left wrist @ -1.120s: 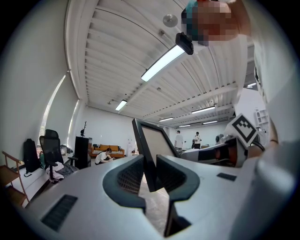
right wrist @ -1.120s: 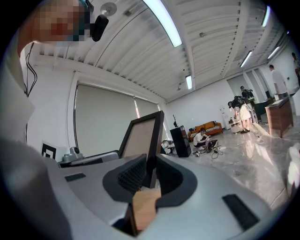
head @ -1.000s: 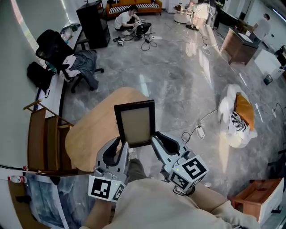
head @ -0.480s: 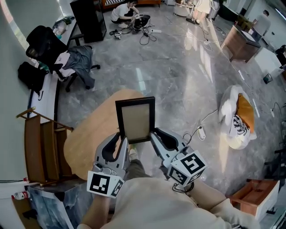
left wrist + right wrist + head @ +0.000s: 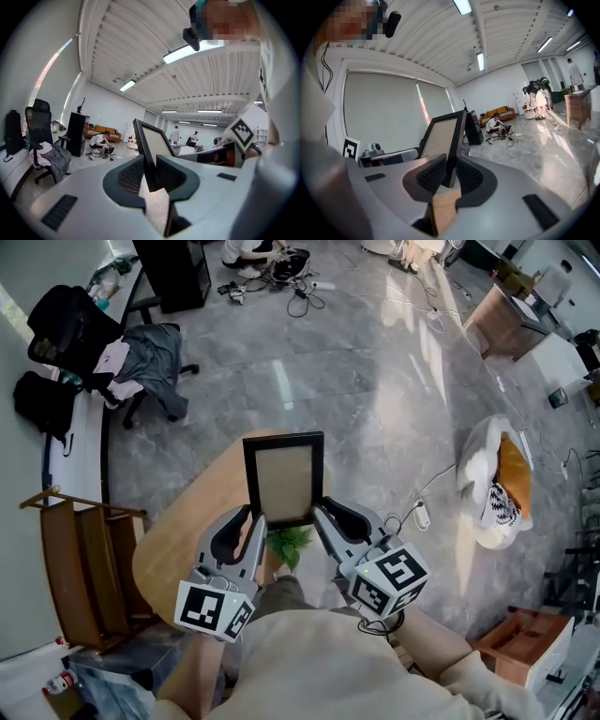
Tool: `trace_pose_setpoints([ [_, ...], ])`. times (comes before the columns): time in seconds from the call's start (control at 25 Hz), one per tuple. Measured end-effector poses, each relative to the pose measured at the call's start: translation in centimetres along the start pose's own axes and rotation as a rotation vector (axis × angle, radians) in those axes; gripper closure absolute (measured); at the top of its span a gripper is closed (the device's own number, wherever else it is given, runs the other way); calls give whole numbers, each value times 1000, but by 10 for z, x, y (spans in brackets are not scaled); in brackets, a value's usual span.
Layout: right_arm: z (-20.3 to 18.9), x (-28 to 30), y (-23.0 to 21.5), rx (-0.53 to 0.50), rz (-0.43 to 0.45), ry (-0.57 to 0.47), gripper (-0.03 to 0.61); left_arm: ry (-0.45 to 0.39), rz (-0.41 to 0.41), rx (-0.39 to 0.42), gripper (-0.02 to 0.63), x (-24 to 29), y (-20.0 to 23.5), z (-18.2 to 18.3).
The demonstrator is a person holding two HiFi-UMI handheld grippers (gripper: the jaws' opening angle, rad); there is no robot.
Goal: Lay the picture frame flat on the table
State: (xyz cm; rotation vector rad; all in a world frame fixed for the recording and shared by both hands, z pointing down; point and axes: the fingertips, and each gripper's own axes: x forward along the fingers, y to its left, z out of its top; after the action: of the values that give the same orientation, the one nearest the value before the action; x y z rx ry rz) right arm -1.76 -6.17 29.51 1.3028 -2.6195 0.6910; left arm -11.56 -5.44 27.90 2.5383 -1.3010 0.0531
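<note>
A black picture frame (image 5: 283, 479) with a beige panel is held upright over the round wooden table (image 5: 187, 526). My left gripper (image 5: 253, 521) is shut on the frame's lower left edge. My right gripper (image 5: 317, 515) is shut on its lower right edge. In the left gripper view the picture frame (image 5: 149, 145) stands edge-on between the jaws of the left gripper (image 5: 150, 176). In the right gripper view the picture frame (image 5: 445, 138) rises from between the jaws of the right gripper (image 5: 449, 176).
A green leafy plant (image 5: 286, 543) sits under the frame, between the grippers. A wooden chair (image 5: 80, 568) stands left of the table. An office chair (image 5: 112, 352) draped with clothes stands at the far left. A bag (image 5: 497, 484) lies on the grey floor to the right.
The head view has shifted, so the frame and grippers sit a little higher in the picture. The green plant under the frame has come into sight. Both grips are unchanged.
</note>
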Motion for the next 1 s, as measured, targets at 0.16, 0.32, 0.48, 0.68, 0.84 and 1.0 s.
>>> trace_pose_setpoints([
  [0.16, 0, 41, -16, 29, -11, 38, 529, 42, -12, -10, 531, 26, 36, -5],
  [0.32, -12, 78, -30, 83, -21, 79, 531, 92, 12, -44, 531, 45, 68, -21],
  [0.48, -30, 101, -49, 122, -23, 128, 529, 122, 46, -96, 532, 61, 84, -40],
  [0.68, -65, 122, -80, 151, -10, 219, 529, 175, 68, -190, 540, 83, 94, -81],
  [0.84, -107, 145, -106, 191, 3, 307, 529, 224, 93, -267, 545, 99, 107, -124],
  [1.0, -144, 163, -127, 228, 10, 370, 528, 247, 139, -340, 546, 114, 121, -163],
])
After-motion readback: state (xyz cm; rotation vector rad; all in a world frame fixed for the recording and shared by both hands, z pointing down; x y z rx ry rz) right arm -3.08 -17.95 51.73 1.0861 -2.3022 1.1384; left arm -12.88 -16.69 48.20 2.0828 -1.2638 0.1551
